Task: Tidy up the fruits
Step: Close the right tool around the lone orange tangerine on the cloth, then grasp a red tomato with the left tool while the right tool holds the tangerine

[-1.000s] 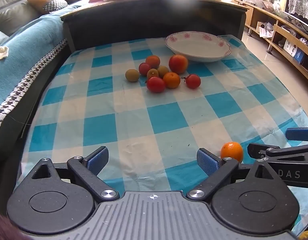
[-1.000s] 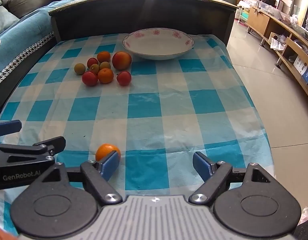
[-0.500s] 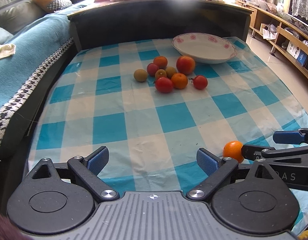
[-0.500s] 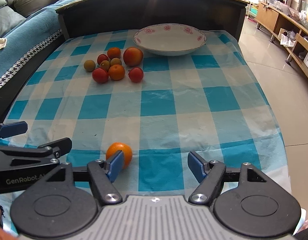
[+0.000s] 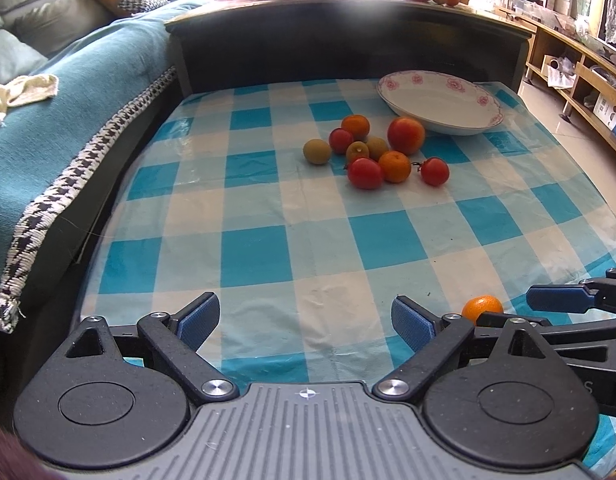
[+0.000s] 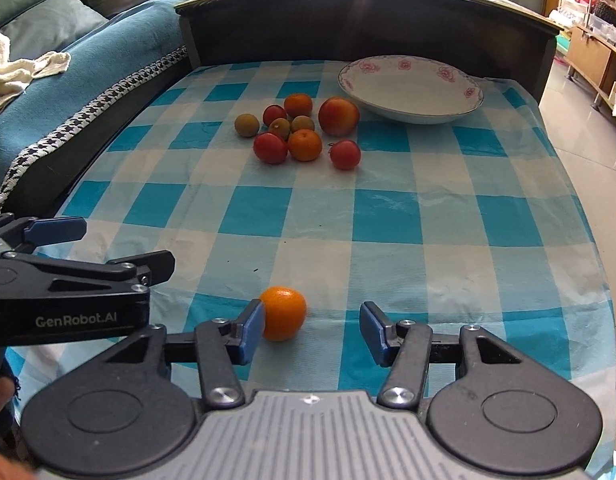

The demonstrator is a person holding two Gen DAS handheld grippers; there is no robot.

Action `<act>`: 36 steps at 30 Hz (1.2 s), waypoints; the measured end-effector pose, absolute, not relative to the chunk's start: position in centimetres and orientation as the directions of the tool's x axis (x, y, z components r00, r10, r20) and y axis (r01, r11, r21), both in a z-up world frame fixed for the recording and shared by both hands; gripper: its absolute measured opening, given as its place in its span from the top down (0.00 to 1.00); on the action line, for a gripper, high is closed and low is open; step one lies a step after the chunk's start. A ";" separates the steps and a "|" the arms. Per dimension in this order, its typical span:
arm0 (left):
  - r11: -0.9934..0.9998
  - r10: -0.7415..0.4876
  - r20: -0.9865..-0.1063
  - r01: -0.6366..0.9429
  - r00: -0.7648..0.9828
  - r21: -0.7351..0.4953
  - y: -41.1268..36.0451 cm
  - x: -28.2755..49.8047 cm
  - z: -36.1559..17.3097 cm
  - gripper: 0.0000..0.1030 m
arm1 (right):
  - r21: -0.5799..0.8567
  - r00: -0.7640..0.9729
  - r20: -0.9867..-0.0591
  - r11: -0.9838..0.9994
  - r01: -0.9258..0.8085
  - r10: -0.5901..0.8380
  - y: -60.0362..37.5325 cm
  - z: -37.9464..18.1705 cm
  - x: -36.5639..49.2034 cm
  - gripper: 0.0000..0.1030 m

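Observation:
A lone orange tangerine [image 6: 283,313] lies on the checked cloth near the front edge; it also shows in the left wrist view [image 5: 481,307]. My right gripper [image 6: 312,330] is open, with its left finger beside or touching the tangerine. My left gripper [image 5: 304,319] is open and empty, to the left of it. A cluster of red, orange and green-brown fruits [image 6: 298,130] lies at the far side, in the left wrist view too [image 5: 373,150]. A white flowered bowl [image 6: 411,90] stands empty behind it, and shows in the left wrist view [image 5: 441,100].
A blue-and-white checked cloth [image 6: 387,220] covers the low table. A dark cabinet [image 6: 367,20] with more fruit on top rises behind. A sofa with a blue cover [image 5: 68,100] runs along the left. Tiled floor [image 6: 587,140] lies to the right.
Both grippers have shifted right and forward. The tangerine now sits between my right gripper's fingers instead of outside its left finger. The jaws have narrowed a little.

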State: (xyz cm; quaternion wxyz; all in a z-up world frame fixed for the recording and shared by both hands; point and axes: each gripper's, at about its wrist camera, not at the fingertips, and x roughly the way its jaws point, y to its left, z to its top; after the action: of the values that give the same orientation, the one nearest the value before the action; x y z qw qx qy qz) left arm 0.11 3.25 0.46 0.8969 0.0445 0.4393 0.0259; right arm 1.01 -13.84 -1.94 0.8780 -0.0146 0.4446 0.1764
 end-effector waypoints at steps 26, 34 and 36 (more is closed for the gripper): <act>0.997 0.072 -0.786 -0.022 0.613 0.075 4.4 1.9 0.6 0.11 | 0.157 0.451 -0.796 0.857 -0.490 0.403 -10.1 -3.3 4.0 0.67; 0.992 0.001 -0.751 0.093 0.661 0.082 2.9 6.0 1.2 0.18 | 0.169 0.449 -0.794 0.858 -0.485 0.410 -11.6 -2.0 4.1 0.67; 0.990 -0.039 -0.749 0.130 0.661 0.063 2.7 7.5 1.0 0.25 | 0.173 0.455 -0.793 0.866 -0.469 0.405 -12.2 -1.7 4.4 0.67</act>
State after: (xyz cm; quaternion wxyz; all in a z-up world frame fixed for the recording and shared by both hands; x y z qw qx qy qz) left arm 7.50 2.70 1.01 0.9096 0.0556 0.4091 -0.0463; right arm 4.41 -12.19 -1.65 0.8523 -0.0353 0.4546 0.2563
